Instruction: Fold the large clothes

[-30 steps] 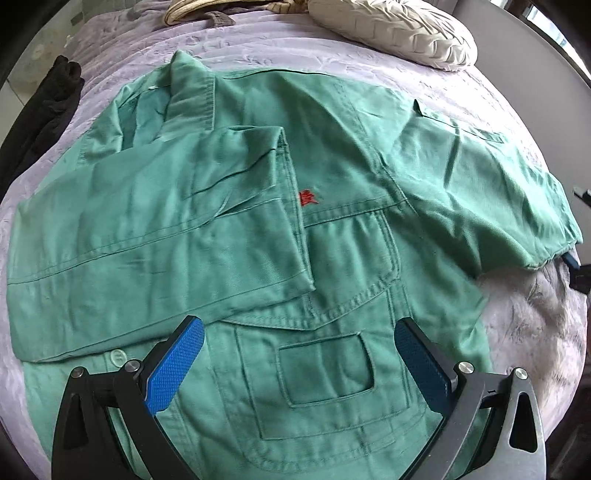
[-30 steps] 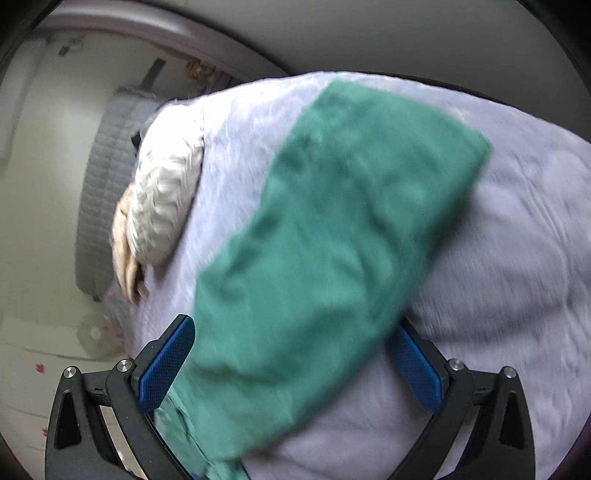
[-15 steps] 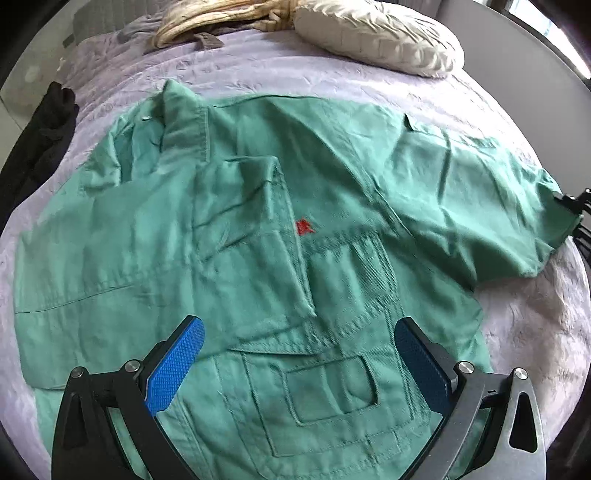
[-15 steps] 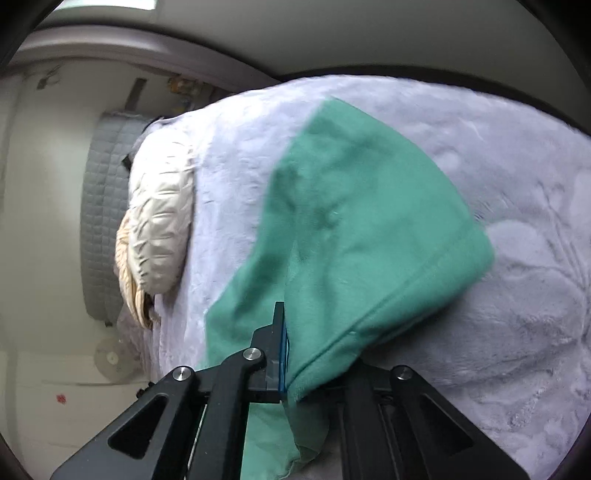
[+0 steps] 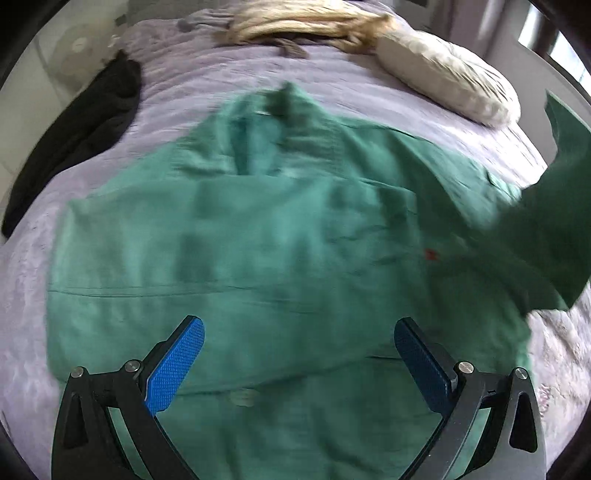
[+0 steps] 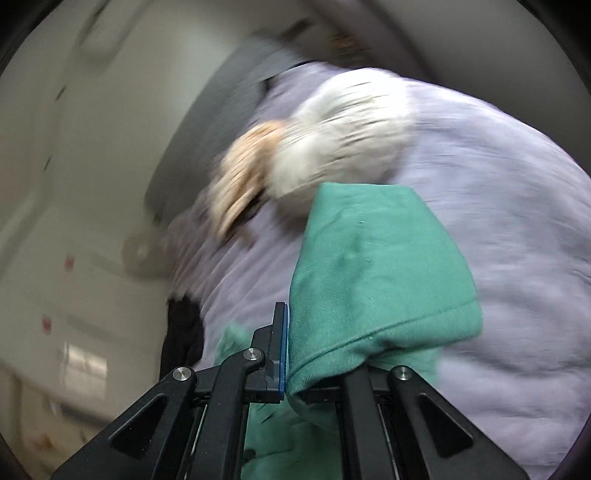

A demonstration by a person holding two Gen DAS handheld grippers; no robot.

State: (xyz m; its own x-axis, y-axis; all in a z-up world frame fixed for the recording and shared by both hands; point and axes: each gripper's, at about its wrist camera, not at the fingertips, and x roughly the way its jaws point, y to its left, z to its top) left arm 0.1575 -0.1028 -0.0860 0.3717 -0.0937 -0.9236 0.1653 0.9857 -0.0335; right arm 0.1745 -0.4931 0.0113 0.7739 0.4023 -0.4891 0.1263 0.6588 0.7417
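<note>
A large green work shirt (image 5: 258, 236) lies spread on the lilac bedspread (image 5: 207, 81), its left sleeve folded across the chest. My left gripper (image 5: 299, 354) is open and empty, hovering over the shirt's lower part. My right gripper (image 6: 291, 354) is shut on the cuff end of the shirt's right sleeve (image 6: 369, 280) and holds it lifted off the bed. In the left wrist view that raised sleeve (image 5: 554, 221) hangs at the right edge, above the shirt body.
A cream pillow (image 5: 443, 74) and a tan cloth (image 5: 295, 18) lie at the head of the bed. A black garment (image 5: 74, 140) lies at the bed's left edge. The pillow (image 6: 343, 133) also shows in the right wrist view, with a wall and floor beyond.
My right gripper closed on the sleeve cuff and lifted it up and inward over the shirt. My left gripper stayed open and drifted left over the shirt.
</note>
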